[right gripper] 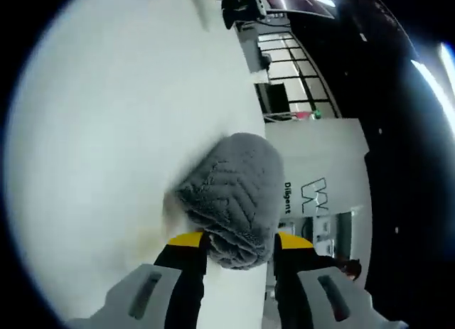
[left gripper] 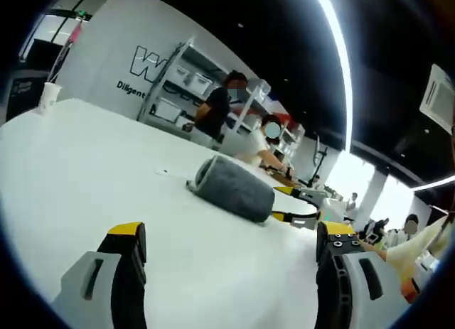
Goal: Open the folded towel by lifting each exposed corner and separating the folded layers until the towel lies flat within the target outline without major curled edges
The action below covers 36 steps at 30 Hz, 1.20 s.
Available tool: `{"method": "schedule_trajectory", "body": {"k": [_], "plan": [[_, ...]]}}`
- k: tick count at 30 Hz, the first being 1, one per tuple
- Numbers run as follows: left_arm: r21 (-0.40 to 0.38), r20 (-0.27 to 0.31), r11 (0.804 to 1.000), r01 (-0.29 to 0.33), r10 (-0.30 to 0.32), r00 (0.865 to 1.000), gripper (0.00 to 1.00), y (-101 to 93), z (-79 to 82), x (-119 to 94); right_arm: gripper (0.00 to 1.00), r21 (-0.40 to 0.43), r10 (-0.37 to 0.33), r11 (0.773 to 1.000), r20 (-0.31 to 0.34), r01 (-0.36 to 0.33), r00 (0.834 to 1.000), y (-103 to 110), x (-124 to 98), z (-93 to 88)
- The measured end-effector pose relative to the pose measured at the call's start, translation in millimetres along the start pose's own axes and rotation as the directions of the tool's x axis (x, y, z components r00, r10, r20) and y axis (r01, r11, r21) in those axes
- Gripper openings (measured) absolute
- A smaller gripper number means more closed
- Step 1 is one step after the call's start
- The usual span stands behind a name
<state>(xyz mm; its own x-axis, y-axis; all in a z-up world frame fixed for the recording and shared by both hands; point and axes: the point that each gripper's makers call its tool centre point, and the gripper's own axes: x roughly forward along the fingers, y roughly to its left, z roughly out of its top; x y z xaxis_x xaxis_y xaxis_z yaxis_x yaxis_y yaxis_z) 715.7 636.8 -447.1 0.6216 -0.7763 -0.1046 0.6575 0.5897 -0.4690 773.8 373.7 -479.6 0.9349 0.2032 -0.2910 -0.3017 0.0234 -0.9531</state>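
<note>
Right gripper view has the right gripper pinching the near end of the rolled grey towel, which runs toward 12 o'clock over the white table. Left gripper stands spread, the roll lying ahead at 12 o'clock. Soft, light, limp plush; probably best gripped at a loose outer corner.
</note>
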Motion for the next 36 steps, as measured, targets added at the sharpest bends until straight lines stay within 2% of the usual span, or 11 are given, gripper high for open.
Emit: {"method": "schedule_trajectory", "body": {"k": [4, 8, 11, 14, 17, 20, 22, 30, 36], "plan": [[-0.005, 0.009, 1.000, 0.003, -0.003, 1.000, 0.98, -0.5, 1.7, -0.9, 0.31, -0.050, -0.001, 0.999, -0.034, -0.001, 0.999, 2.7, 9.0, -5.3], [-0.003, 0.008, 1.000, 0.007, -0.007, 1.000, 0.98, -2.2, 1.8, -1.6, 0.29, -0.055, -0.005, 0.998, -0.027, 0.003, 1.000, 0.0, 12.5, -1.1], [-0.008, 0.007, 1.000, 0.019, -0.019, 1.000, 0.98, -4.5, 0.9, -0.1, 0.15, -0.061, -0.009, 0.998, -0.001, 0.009, 1.000, -1.5, 16.3, 0.8], [-0.005, 0.002, 1.000, 0.023, -0.023, 1.000, 0.98, -6.9, -0.9, 1.8, 0.08, -0.064, -0.009, 0.998, 0.008, 0.010, 1.000, -2.3, 16.7, 1.8], [0.003, -0.005, 1.000, 0.013, -0.013, 1.000, 0.98, -6.4, -2.7, 0.7, 0.04, -0.009, 0.036, 0.999, 0.089, -0.035, 0.995, 3.7, 14.9, 12.7], [0.003, -0.006, 1.000, 0.010, -0.010, 1.000, 0.98, -5.6, -3.5, 0.2, 0.03, 0.010, 0.038, 0.999, 0.094, -0.040, 0.995, 2.3, 13.0, 11.3], [0.001, -0.003, 1.000, 0.011, -0.011, 1.000, 0.98, -6.3, -3.0, 0.4, 0.02, 0.044, 0.066, 0.997, 0.103, -0.071, 0.992, 4.6, 11.6, 11.1], [0.002, -0.004, 1.000, 0.017, -0.017, 1.000, 0.98, -11.6, -3.4, 2.0, 0.02, 0.129, 0.109, 0.984, 0.109, -0.123, 0.988, 2.3, 3.1, 13.3], [0.015, -0.001, 1.000, 0.026, -0.026, 1.000, 0.98, -14.6, 4.1, 0.9, 0.02, 0.166, 0.150, 0.972, 0.105, -0.166, 0.983, 4.2, -5.5, 22.1]]}}
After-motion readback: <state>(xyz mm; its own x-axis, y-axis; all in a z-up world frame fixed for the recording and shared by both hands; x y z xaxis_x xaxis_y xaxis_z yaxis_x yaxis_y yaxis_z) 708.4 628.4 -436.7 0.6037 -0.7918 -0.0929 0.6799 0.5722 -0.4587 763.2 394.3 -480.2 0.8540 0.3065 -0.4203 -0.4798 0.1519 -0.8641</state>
